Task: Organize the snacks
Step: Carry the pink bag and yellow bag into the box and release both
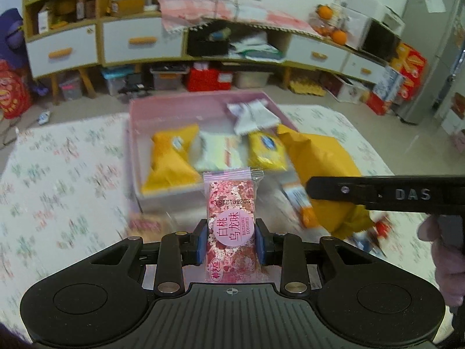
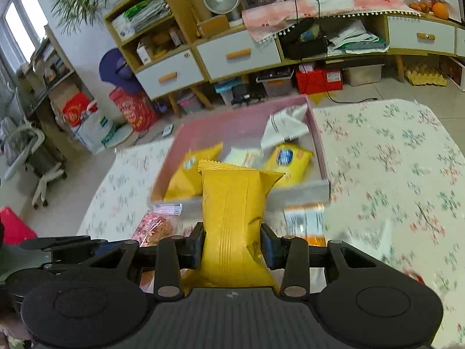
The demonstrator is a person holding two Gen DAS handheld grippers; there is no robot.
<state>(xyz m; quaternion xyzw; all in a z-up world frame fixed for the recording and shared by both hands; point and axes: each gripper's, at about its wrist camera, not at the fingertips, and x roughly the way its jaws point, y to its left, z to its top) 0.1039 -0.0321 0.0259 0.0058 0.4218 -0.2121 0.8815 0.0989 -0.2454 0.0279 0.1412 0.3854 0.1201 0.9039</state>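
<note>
From the left wrist, the left gripper [image 1: 231, 240] tilts down toward the pink box [image 1: 136, 145] on the flowered cloth [image 1: 58, 174]. Its blue pads clench a pink floral snack packet [image 1: 231, 218], upright, near the box's front wall.

From the right wrist, the right gripper [image 2: 232, 245] likewise angles down before the box. It grasps a plain yellow snack pouch [image 2: 234, 218], pinched narrow at its waist, upright above the box's front edge.

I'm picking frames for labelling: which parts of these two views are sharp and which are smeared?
Left wrist: pink packet in the left tongs is sharp; pink box and tablecloth smeared. Right wrist: yellow bag in the right tongs is sharp; the table smeared, shelves fairly clear, edges bowed.
</note>
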